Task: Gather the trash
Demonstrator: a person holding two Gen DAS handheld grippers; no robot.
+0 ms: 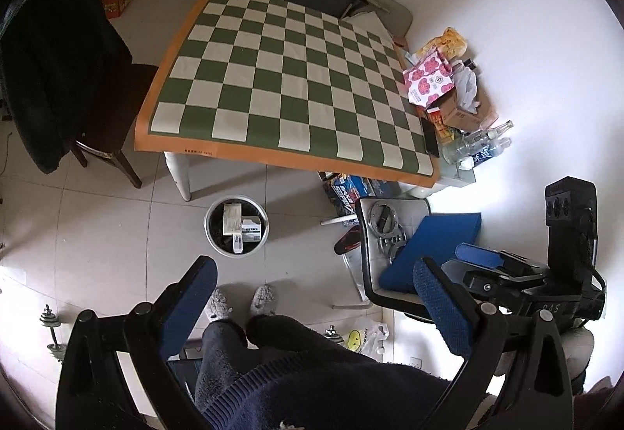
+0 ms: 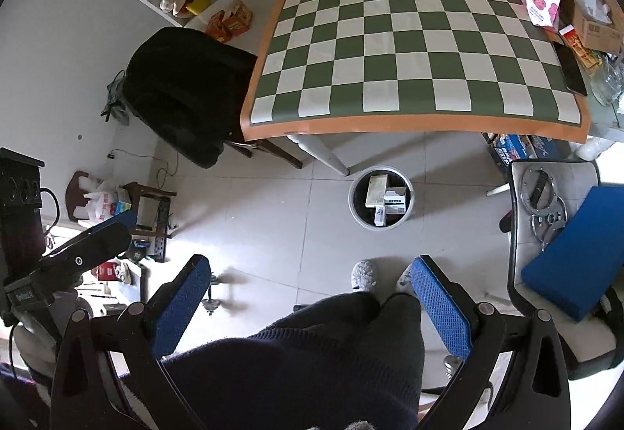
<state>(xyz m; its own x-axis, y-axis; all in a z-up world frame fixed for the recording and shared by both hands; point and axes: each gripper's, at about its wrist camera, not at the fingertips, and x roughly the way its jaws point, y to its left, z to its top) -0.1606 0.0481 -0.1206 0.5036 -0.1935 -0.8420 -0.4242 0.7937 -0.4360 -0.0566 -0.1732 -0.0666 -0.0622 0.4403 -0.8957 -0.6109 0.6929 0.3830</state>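
The bench (image 1: 218, 157) is the largest thing in view, its top covered by a green-and-white checkered mat (image 1: 288, 75) with an orange border. The checkered surface carries nothing. Past the mat's right edge, on the bench, sits a heap: a pink flowered bag (image 1: 429, 79), a brown cardboard box (image 1: 464, 110), crumpled white paper (image 1: 468, 86) and clear bottles (image 1: 479, 143).

On the left of the bench stands a wooden chair (image 1: 117, 157) draped with a black coat (image 1: 58, 71). To the right of the bench, nearer the person, a second chair (image 1: 366, 235) holds a blue cushion (image 1: 440, 246) and some metal rings (image 1: 384, 215).

On the tiled floor just in front of the bench, near its white leg, stands a round bin (image 1: 236, 225). Inside it lie several small flat cartons (image 1: 240, 225), the trash.

Nearer than the bin, the person's dark trouser legs (image 1: 273, 352) end in grey slippers (image 1: 241, 303).

The left claw (image 1: 314, 307) hangs wide apart and holds nothing. The right claw (image 2: 312, 307) is likewise spread wide, with nothing in it.
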